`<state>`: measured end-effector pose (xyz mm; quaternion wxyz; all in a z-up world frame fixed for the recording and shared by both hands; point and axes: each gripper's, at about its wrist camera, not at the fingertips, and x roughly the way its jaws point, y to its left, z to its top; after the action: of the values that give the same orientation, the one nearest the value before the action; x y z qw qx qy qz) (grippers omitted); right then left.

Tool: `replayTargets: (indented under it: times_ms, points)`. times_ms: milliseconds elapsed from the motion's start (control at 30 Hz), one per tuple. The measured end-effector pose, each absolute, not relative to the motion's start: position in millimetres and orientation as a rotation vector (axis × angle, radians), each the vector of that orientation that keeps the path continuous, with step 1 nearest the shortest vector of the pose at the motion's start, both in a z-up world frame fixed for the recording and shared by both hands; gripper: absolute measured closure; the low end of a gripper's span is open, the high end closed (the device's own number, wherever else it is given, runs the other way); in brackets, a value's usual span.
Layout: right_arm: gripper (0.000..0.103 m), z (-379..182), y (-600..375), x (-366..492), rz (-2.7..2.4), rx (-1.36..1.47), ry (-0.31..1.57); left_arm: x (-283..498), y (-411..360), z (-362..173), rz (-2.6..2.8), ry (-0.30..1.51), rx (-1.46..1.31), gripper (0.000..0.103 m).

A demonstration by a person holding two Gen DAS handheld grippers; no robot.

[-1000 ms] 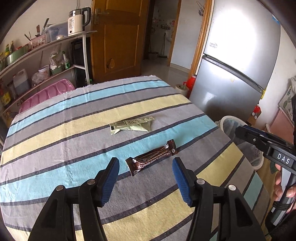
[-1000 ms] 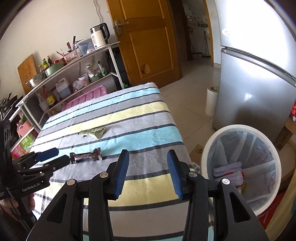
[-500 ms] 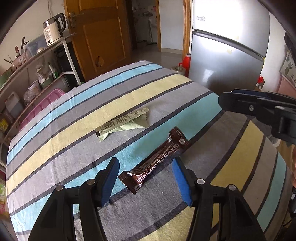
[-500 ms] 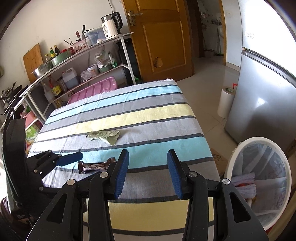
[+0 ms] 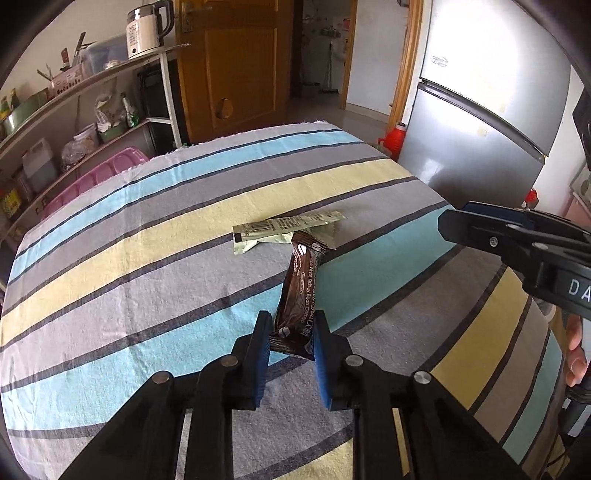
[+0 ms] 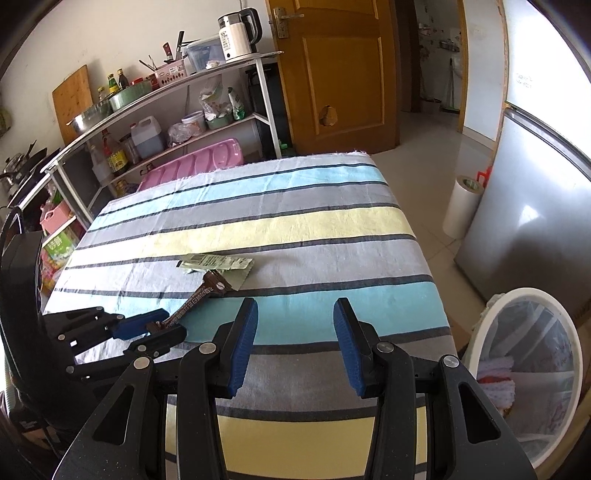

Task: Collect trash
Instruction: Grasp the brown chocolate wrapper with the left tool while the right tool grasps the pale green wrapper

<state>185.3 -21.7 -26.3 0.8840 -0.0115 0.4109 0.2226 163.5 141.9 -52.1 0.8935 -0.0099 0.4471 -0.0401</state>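
Gripping the near end of the brown snack wrapper (image 5: 301, 295), the left gripper (image 5: 290, 334) has its two blue-padded fingers (image 5: 260, 349) closed against the wrapper's sides, with the rest of the wrapper standing up and leaning away toward the far side of the table. In the right wrist view the same wrapper (image 6: 199, 295) rises at a slant from the left gripper (image 6: 159, 325) at the near left of the table, its far end overlapping the view of the pale green sachet (image 6: 218, 264). That sachet (image 5: 284, 232) lies flat on the striped tablecloth (image 5: 147, 258), mid-table, on a grey band just near of the yellow stripe; whether the wrapper's tip touches it cannot be told. The right gripper (image 6: 295, 341) hovers over the near right part of the tablecloth (image 6: 314, 229), fingers spread wide with nothing between them; in the left wrist view it (image 5: 480, 229) enters from the right edge, seen side-on. A white waste bin (image 6: 532, 365) lined with a clear bag stands on the floor just right of the table's near corner, with some crumpled material inside. A silver refrigerator (image 6: 546, 206) stands far right, a wooden door (image 6: 340, 74) at the far end, and a metal shelf rack (image 6: 166, 122) with an electric kettle (image 6: 238, 33) along the far left.
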Motion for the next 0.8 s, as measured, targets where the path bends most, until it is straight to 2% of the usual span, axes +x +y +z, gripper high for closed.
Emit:
replayTargets:
  times_ms: [300, 500, 800]
  points:
    - [0.059, -35, 8, 200, 0.559, -0.055, 0.891, 144, 180, -45, 0.013, 0.907, -0.143, 0.081]
    - [0.059, -32, 38, 206, 0.636, -0.122, 0.85, 142, 209, -46, 0.09, 0.903, -0.25, 0.081]
    - [0.059, -45, 75, 220, 0.73, -0.218, 0.819, 149, 214, -52, 0.1, 0.908, -0.285, 0.081]
